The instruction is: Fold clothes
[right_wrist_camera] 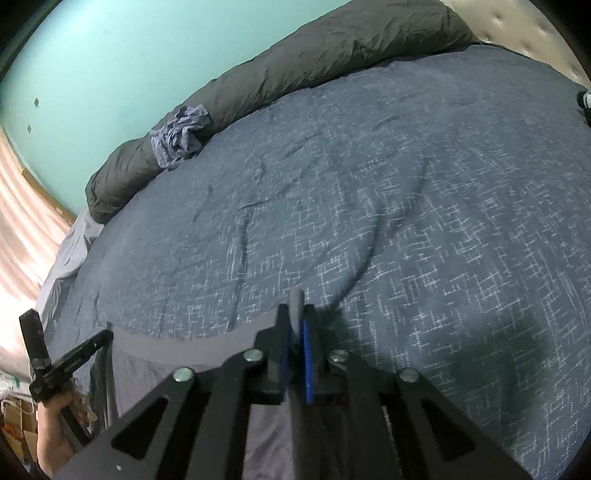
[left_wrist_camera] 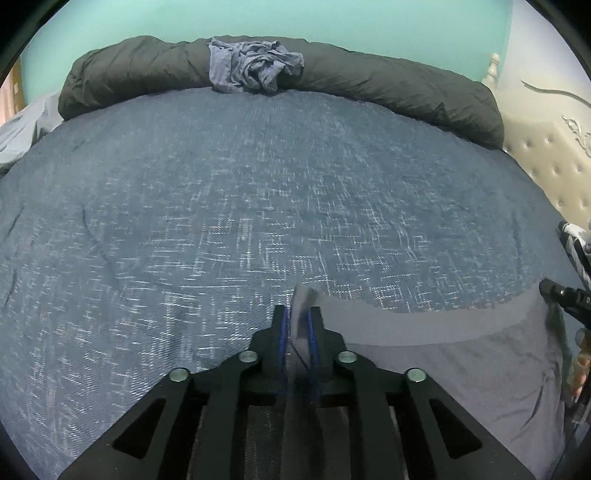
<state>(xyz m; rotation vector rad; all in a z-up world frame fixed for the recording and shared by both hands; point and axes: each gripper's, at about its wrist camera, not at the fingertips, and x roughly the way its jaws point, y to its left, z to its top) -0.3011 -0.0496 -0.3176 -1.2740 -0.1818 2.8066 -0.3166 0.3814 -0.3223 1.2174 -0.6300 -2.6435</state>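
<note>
A grey garment point(left_wrist_camera: 443, 369) with a darker waistband point(left_wrist_camera: 406, 325) lies across the near edge of the blue patterned bedspread point(left_wrist_camera: 221, 184). My left gripper point(left_wrist_camera: 297, 314) has one waistband corner standing between its blue pads, with a slim gap either side. My right gripper point(right_wrist_camera: 294, 314) has the other corner of the grey garment point(right_wrist_camera: 166, 369) between its jaws, which stand slightly apart. Each view shows the other gripper at the garment's far side: the right gripper point(left_wrist_camera: 565, 299) and the left gripper point(right_wrist_camera: 74, 362), held by a hand point(right_wrist_camera: 55, 424).
A crumpled blue garment point(left_wrist_camera: 255, 70) rests on a rolled dark duvet point(left_wrist_camera: 388, 85) at the far side of the bed. A padded cream headboard point(left_wrist_camera: 546, 166) is at the right, and a teal wall point(left_wrist_camera: 295, 18) lies beyond.
</note>
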